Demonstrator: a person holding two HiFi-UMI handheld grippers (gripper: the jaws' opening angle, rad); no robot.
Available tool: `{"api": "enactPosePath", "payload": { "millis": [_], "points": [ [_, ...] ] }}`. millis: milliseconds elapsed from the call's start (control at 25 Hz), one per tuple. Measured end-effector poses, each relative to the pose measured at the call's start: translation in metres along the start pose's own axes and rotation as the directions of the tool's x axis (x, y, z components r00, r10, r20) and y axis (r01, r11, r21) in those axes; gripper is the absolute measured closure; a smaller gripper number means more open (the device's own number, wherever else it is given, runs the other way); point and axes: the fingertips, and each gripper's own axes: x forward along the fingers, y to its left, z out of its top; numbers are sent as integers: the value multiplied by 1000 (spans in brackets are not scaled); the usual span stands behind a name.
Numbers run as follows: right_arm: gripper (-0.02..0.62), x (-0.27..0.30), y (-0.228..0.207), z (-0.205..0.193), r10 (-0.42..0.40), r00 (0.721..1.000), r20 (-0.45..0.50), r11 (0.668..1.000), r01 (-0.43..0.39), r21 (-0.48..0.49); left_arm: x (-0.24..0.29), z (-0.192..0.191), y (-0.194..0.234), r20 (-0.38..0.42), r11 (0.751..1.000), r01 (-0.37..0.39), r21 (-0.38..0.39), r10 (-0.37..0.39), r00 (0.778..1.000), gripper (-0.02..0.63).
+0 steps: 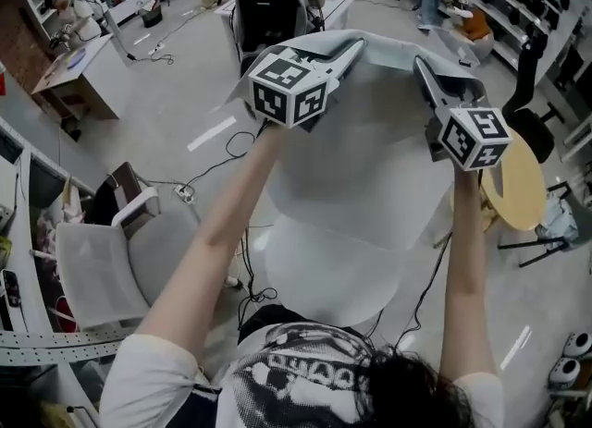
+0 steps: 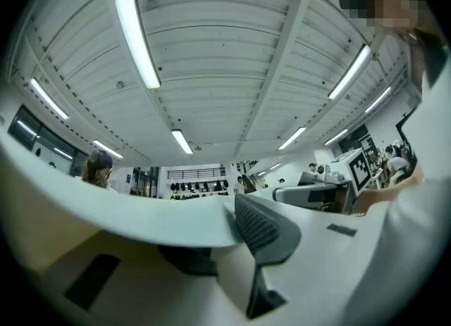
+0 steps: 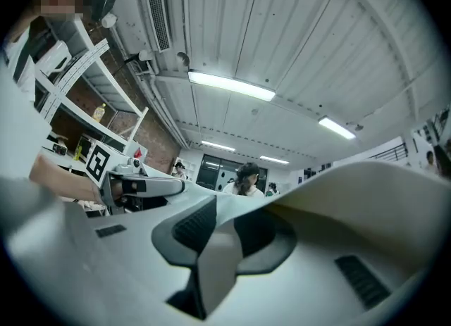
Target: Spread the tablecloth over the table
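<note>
A: Where is the tablecloth [image 1: 370, 140]?

B: Up in the air, stretched between the two grippers; its top edge runs from one to the other, and the pale sheet hangs down in front of the person, above the round white table [image 1: 319, 278]; whether the lower hem touches the tabletop I cannot tell.

A: And the left gripper [image 1: 347, 55]?

B: Clamped on the cloth's upper left corner; in the left gripper view one dark ribbed pad [image 2: 262, 227] shows, while the cloth drapes over the other jaw and runs in between them.

A: The right gripper [image 1: 423, 66]?

B: Pinching the opposite corner; in the right gripper view its two dark pads [image 3: 192, 227] press a fold of cloth between them, and the sheet billows up over the right-hand jaw.

A: What stands around the table?

B: A white chair [image 1: 97, 269] to the left, well apart from it; a tan round table [image 1: 521, 186] to the right, partly behind the right gripper; black cables [image 1: 217, 163] trail over the grey floor.
</note>
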Motion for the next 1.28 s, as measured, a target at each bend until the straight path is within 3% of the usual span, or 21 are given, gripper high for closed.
{"api": "enactPosePath", "payload": {
  "millis": [200,400,680,1040,1280],
  "points": [
    [515,14,-25,28,-53,999,8,993,54,-101,28,23,14,53,999,31,17,-32,998,529],
    [515,15,-28,33,-81,997,3,990,81,-116,35,24,16,68,998,61,-2,-60,996,529],
    [518,-5,-11,-22,-110,990,-87,993,106,-55,18,-35,-2,-8,993,87,-85,-88,996,529],
    [517,-57,44,-96,-126,969,-212,989,138,43,-37,-111,-48,-107,977,119,-176,-139,984,529],
    [518,-98,86,-123,-113,961,-251,986,140,94,-82,-138,-86,-140,973,111,-203,-141,980,529]
  ]
}}
